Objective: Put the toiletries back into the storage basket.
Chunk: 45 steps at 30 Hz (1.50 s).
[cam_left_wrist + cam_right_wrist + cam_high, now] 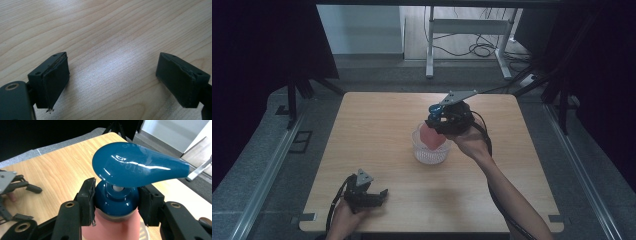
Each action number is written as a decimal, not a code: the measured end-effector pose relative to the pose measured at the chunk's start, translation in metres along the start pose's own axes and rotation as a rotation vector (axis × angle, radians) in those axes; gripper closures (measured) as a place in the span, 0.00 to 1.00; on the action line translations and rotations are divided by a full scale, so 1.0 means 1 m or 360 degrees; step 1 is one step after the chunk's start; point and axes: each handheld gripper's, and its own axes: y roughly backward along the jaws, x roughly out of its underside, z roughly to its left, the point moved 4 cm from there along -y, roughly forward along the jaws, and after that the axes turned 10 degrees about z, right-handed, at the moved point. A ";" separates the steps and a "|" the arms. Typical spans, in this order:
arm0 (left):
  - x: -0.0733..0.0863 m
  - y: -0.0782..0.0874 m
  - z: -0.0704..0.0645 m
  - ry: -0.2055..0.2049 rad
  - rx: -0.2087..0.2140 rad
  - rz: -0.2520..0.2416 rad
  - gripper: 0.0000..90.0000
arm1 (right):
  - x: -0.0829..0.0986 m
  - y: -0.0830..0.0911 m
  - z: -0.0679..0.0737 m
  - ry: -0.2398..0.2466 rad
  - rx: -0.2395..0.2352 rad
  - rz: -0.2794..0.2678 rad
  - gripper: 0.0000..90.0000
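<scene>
mostly bare wooden table (dark surroundings)

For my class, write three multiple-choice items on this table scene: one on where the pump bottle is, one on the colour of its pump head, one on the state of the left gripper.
1. Where is the pink pump bottle?
A. In the clear bowl
B. On the floor
C. Beside the left gripper

2. What colour is the pump head?
A. Red
B. Blue
C. White

3. How is the left gripper?
A. Shut on the bottle
B. Open, holding nothing
C. Shut on the bowl

Key: 1 A, the bottle's pink body stands inside the bowl. 2 B, the head shows glossy blue. 3 B, its jaws stand wide apart over bare wood.
</scene>
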 end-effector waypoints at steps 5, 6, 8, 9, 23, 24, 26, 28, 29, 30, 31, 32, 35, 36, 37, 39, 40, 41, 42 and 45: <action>0.000 0.000 0.000 0.0000 0.0000 0.0000 0.13 | 0.000 -0.006 -0.005 -0.0008 0.0020 -0.0001 0.58; 0.000 0.000 0.000 0.0001 0.0000 0.0000 0.13 | 0.000 -0.007 -0.006 -0.0009 0.0021 0.0002 0.58; 0.000 0.000 0.000 0.0001 0.0000 0.0000 0.13 | 0.001 -0.011 -0.007 -0.0011 0.0021 0.0006 0.58; 0.000 0.000 0.000 0.0001 0.0000 0.0000 0.13 | 0.001 -0.013 -0.007 -0.0013 0.0022 0.0007 0.58; 0.000 0.000 0.000 0.0000 0.0000 0.0000 0.13 | 0.012 -0.035 -0.011 -0.0020 0.0026 0.0029 0.58; 0.000 0.000 0.000 0.0000 0.0000 0.0000 0.13 | 0.013 -0.037 -0.011 -0.0023 0.0027 0.0030 0.58; 0.000 0.000 0.000 -0.0001 -0.0001 0.0000 0.13 | 0.014 -0.039 -0.011 -0.0025 0.0024 0.0034 0.58; 0.000 0.000 0.000 0.0000 -0.0001 0.0001 0.13 | 0.016 -0.042 -0.011 -0.0028 0.0019 0.0038 0.58; 0.000 0.000 0.000 0.0001 -0.0001 0.0003 0.13 | 0.017 -0.043 -0.011 -0.0026 0.0017 0.0040 0.58; 0.000 0.000 0.000 -0.0003 0.0000 0.0006 0.13 | 0.018 -0.044 -0.010 -0.0027 0.0016 0.0042 0.58; 0.000 0.000 0.000 -0.0002 0.0001 0.0005 0.13 | 0.018 -0.046 -0.010 -0.0027 0.0014 0.0046 0.58; 0.000 0.000 0.000 -0.0001 0.0001 0.0004 0.13 | 0.019 -0.047 -0.010 -0.0028 0.0013 0.0050 0.58; 0.000 0.000 0.000 0.0000 0.0000 0.0005 0.13 | 0.022 -0.051 -0.009 -0.0030 0.0006 0.0055 0.58; 0.000 0.000 0.000 0.0002 0.0000 0.0004 0.13 | 0.023 -0.052 -0.009 -0.0033 0.0006 0.0057 0.58; 0.000 0.000 0.000 0.0004 0.0001 0.0005 0.13 | 0.024 -0.053 -0.009 -0.0034 0.0003 0.0062 0.59; 0.000 0.000 0.000 -0.0002 0.0001 0.0005 0.13 | 0.026 -0.055 -0.008 -0.0031 -0.0001 0.0065 0.58; 0.000 0.000 0.000 -0.0002 0.0001 0.0005 0.13 | 0.026 -0.057 -0.007 -0.0032 -0.0003 0.0067 0.58; 0.000 0.000 0.000 -0.0002 0.0001 0.0005 0.13 | 0.026 -0.057 -0.007 -0.0032 -0.0003 0.0067 0.58; 0.000 0.000 0.000 -0.0002 0.0001 0.0005 0.13 | 0.028 -0.059 -0.006 -0.0033 -0.0006 0.0069 0.58; 0.000 0.000 0.000 -0.0002 0.0001 0.0005 0.13 | 0.031 -0.063 -0.005 -0.0034 -0.0014 0.0080 0.58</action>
